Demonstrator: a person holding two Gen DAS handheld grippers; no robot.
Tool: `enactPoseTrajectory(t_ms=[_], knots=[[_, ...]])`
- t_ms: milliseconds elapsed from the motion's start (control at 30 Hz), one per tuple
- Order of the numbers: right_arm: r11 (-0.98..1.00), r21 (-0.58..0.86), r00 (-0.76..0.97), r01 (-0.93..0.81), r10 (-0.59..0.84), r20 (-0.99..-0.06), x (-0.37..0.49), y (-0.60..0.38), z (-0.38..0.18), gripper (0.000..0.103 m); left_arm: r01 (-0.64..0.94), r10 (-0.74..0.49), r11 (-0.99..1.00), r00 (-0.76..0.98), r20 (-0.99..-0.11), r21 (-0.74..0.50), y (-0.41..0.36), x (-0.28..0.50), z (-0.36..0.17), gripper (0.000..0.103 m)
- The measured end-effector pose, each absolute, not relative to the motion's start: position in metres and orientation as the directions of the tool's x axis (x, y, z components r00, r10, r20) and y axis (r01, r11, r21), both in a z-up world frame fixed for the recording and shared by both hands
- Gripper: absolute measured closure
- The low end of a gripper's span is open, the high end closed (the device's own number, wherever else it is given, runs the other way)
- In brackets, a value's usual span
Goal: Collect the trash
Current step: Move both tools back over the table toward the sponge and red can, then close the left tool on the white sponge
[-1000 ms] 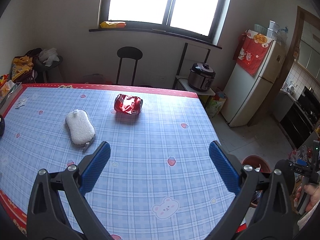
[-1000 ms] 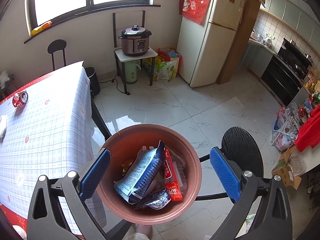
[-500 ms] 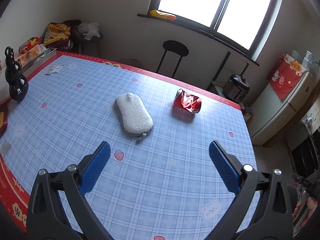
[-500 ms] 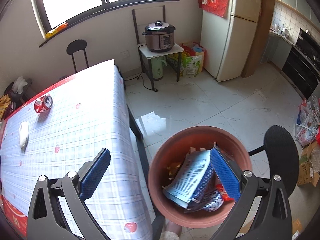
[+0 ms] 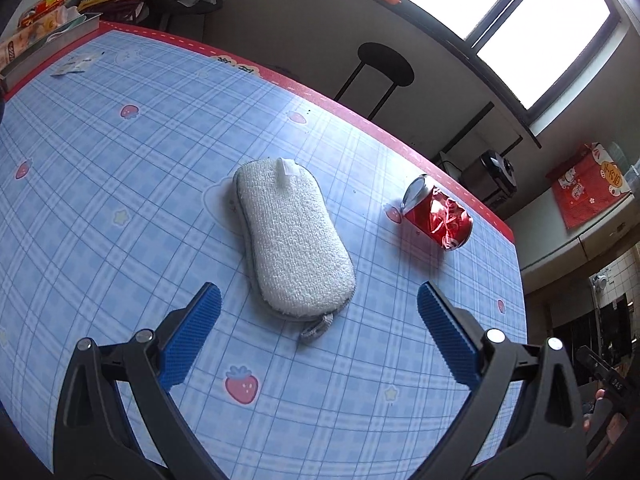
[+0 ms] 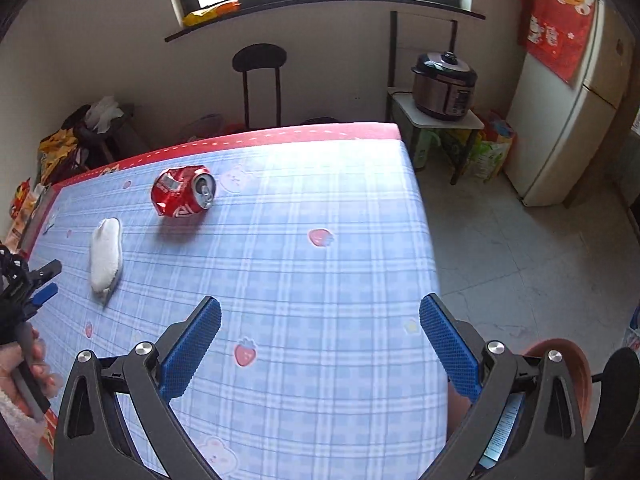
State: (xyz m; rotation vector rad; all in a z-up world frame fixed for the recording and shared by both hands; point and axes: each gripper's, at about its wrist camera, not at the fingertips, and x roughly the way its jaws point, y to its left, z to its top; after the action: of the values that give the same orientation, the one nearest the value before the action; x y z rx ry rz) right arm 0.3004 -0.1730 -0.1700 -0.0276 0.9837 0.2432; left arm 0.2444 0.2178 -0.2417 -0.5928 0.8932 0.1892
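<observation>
Crushed red aluminium can (image 5: 437,217), on its side on blue-checked counter (image 5: 120,184).
Left claw (image 5: 318,334) and right claw (image 6: 320,340): both spread, empty.

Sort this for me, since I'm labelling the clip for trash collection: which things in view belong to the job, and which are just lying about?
Belongs to the job:
- crushed red can on the table
- brown trash bin on the floor
- left gripper and right gripper, both open

Just lying about:
- white sponge pad
- pressure cooker
- fridge
- black stool
</observation>
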Motion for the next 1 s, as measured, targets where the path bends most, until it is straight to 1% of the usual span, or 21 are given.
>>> enactPoseTrajectory(t_ms=[167, 400, 633, 733, 767, 800, 833, 867, 967, 1000], knots=[[0.956, 0.081, 0.512, -0.281, 0.221, -0.83, 0.32, -0.131, -0.17, 0.006, -0.435, -0.083, 0.805, 0.593, -0.801, -0.405, 0.228, 0.272, -0.27, 0.006], [0.935, 0.065, 0.486, -0.349, 0.24, -0.84, 0.337, -0.108, -0.179, 0.006, -0.441, -0.094, 0.793, 0.593, -0.799, -0.421, 0.237, 0.29, -0.294, 0.007], [0.91, 0.038, 0.464, -0.412, 0.246, -0.851, 0.359, -0.092, -0.183, 0.006, -0.385, -0.019, 0.875, 0.576, -0.817, -0.292, 0.22, 0.308, -0.298, 0.006], [0.905, 0.038, 0.468, -0.424, 0.255, -0.846, 0.361, -0.088, -0.182, 0.006, -0.38, -0.019, 0.877, 0.583, -0.813, -0.293, 0.221, 0.312, -0.298, 0.008], [0.904, 0.042, 0.466, -0.425, 0.259, -0.846, 0.361, -0.088, -0.182, 0.006, -0.375, -0.038, 0.871, 0.591, -0.806, -0.316, 0.222, 0.312, -0.297, 0.013], [0.903, 0.048, 0.461, -0.427, 0.263, -0.847, 0.361, -0.087, -0.183, 0.006, -0.37, -0.056, 0.866, 0.597, -0.8, -0.336, 0.224, 0.312, -0.297, 0.03], [0.902, 0.054, 0.455, -0.428, 0.267, -0.85, 0.362, -0.087, -0.185, 0.006, -0.366, -0.067, 0.865, 0.593, -0.802, -0.343, 0.225, 0.313, -0.296, 0.038], [0.901, 0.057, 0.448, -0.43, 0.268, -0.853, 0.362, -0.086, -0.187, 0.006, -0.36, -0.077, 0.867, 0.584, -0.808, -0.344, 0.226, 0.313, -0.297, 0.053], [0.897, 0.062, 0.433, -0.439, 0.272, -0.859, 0.361, -0.082, -0.193, 0.006, -0.321, -0.149, 0.862, 0.578, -0.803, -0.391, 0.225, 0.311, -0.298, 0.062], [0.895, 0.064, 0.43, -0.441, 0.273, -0.86, 0.361, -0.08, -0.194, 0.006, -0.313, -0.151, 0.867, 0.579, -0.801, -0.389, 0.225, 0.307, -0.297, 0.068]])
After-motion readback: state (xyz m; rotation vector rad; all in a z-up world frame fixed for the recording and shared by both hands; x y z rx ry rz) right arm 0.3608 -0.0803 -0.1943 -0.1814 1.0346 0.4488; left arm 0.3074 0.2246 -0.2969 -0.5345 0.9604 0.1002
